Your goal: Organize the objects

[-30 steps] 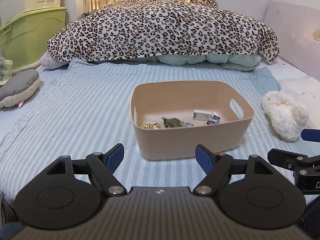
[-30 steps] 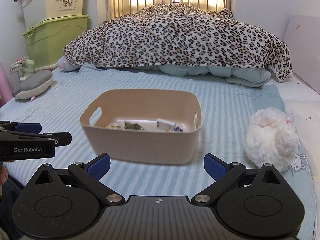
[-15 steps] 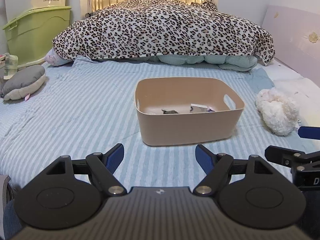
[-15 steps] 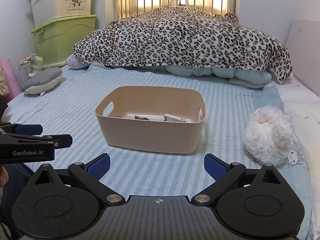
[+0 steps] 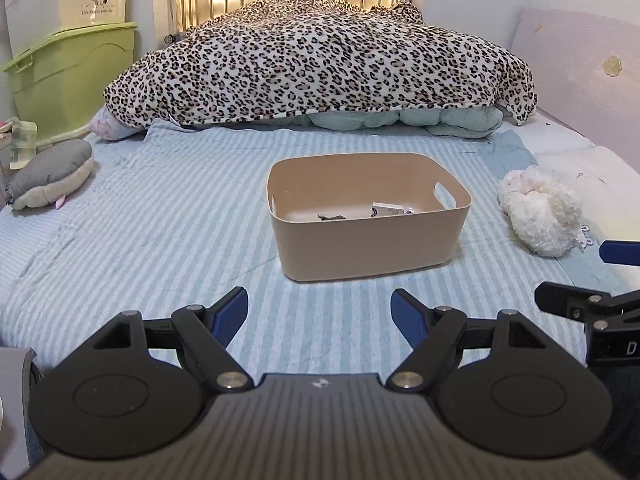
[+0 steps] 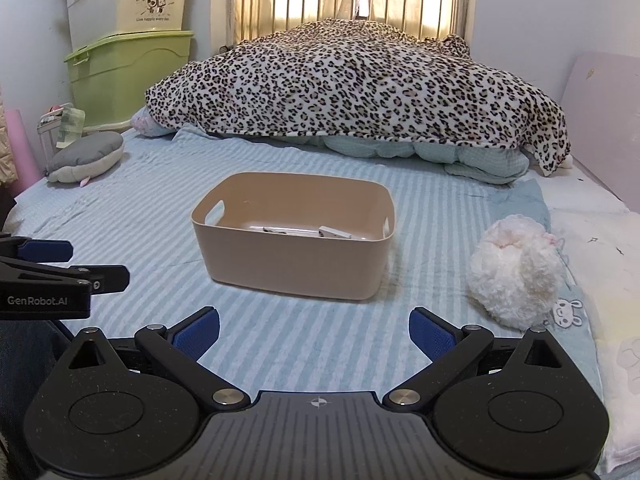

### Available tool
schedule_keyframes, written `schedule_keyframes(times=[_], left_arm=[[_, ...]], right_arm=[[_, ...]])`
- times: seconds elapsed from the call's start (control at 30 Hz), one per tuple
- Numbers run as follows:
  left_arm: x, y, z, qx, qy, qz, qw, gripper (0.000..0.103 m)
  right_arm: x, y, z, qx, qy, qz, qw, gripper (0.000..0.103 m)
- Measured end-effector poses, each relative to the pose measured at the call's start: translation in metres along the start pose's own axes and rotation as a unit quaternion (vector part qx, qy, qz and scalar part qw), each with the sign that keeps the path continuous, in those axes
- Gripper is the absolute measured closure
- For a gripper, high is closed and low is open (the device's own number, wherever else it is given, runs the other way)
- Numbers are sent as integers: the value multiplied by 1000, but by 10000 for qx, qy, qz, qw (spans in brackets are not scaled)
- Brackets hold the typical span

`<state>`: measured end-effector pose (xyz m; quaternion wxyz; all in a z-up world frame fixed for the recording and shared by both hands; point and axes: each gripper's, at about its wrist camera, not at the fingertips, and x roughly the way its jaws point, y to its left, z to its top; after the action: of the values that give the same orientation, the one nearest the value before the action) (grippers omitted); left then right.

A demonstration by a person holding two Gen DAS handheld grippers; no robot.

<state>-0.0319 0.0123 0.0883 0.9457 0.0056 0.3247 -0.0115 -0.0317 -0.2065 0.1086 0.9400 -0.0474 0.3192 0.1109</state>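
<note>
Your left gripper [image 5: 319,312] hangs over the near part of the striped blue sheet [image 5: 168,220] with its blue-padded fingers [image 5: 229,312] spread wide and only bedding showing between them. Your right gripper [image 6: 314,330] is the same: fingers far apart, gripping nothing, bare sheet in the gap. Each gripper shows at the edge of the other's view, so you hold them side by side, both pointing up the bed and tilted down toward it.

The beige bin [image 5: 368,240] sits on the sheet ahead of both grippers, well apart from the fingertips. Its long axis runs across the bed, roughly square to the way your grippers point, with a cut-out handle [image 6: 215,210] in each short end wall. From the left wrist view it sits slightly right of centre; from the right wrist view, slightly left of centre and turned a little, so its near left corner faces you.

Inside the bin, low on the floor, lies a small white box [image 5: 387,211] toward the right end, its length running roughly along the bin's long axis. Left of it is a dark, crumpled scrap [image 5: 330,217], possibly a wrapper; the near wall hides too much to be sure.

A fluffy white plush toy [image 6: 514,276] lies on the sheet to the right of the bin, apart from it. A grey cushion [image 5: 50,178] rests at the left edge of the bed, and a leopard-print blanket [image 5: 320,64] is heaped at the far end.
</note>
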Motion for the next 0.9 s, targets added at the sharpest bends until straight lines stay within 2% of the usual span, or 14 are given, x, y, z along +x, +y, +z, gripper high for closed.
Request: schedule_keyframes(times=[0.9], left_arm=[[-16,-3,-7,-39,94,-6,9999,24]], right_arm=[[-16,-10,0,115,-81,37,9999,0]])
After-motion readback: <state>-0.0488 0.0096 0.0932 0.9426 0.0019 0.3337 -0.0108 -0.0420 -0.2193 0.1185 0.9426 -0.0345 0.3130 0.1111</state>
